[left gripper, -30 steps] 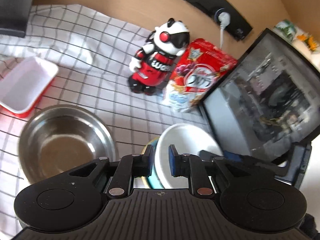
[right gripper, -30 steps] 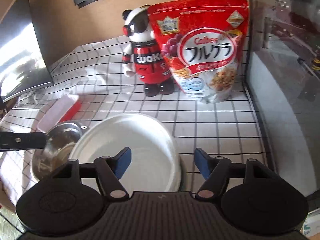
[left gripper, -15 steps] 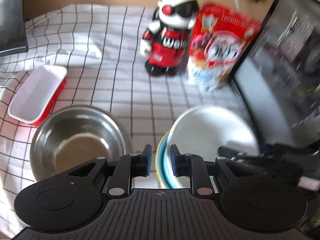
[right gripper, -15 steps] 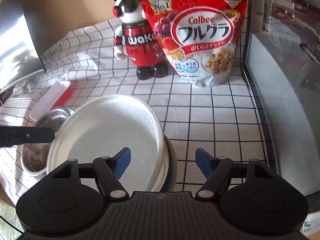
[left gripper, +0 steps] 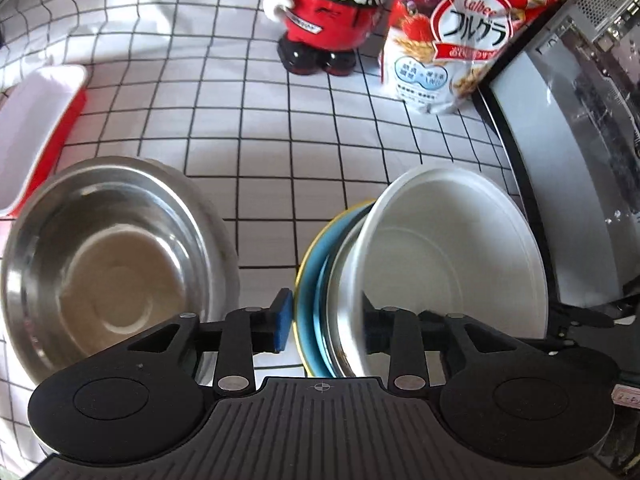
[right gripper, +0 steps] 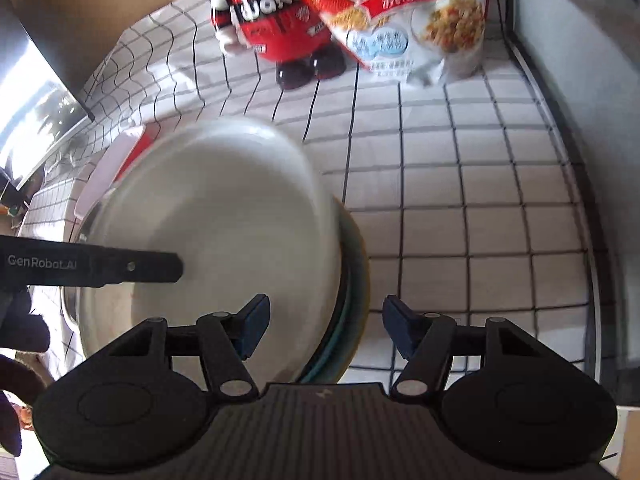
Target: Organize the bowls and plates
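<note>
- Left wrist view: the left gripper (left gripper: pixel 324 326) is partly open, its jaws straddling the near rims of a tilted stack; whether the pads press the rims cannot be told.
- The stack, at 5 o'clock, is a white bowl (left gripper: pixel 452 256) nested in a blue plate (left gripper: pixel 316 264) with a yellow edge, both tipped up on edge over the checked cloth (left gripper: pixel 280 128).
- A steel bowl (left gripper: pixel 108 264) sits upright at 8 o'clock, just beside the stack.
- A red tray (left gripper: pixel 36 128) lies at 9 o'clock; a toy robot (left gripper: pixel 324 12) and cereal bag (left gripper: pixel 452 36) stand at 12 to 1 o'clock.
- Right wrist view: the right gripper (right gripper: pixel 326 328) is wide open and holds nothing, its jaws either side of the stack's edge.
- Judgement: bowl and plate look rigid, glazed and slippery, likely breakable; the steel bowl looks light and tough.
- Judgement: best hold is across a rim, pinching one wall, and keeping nested pieces from sliding apart.
</note>
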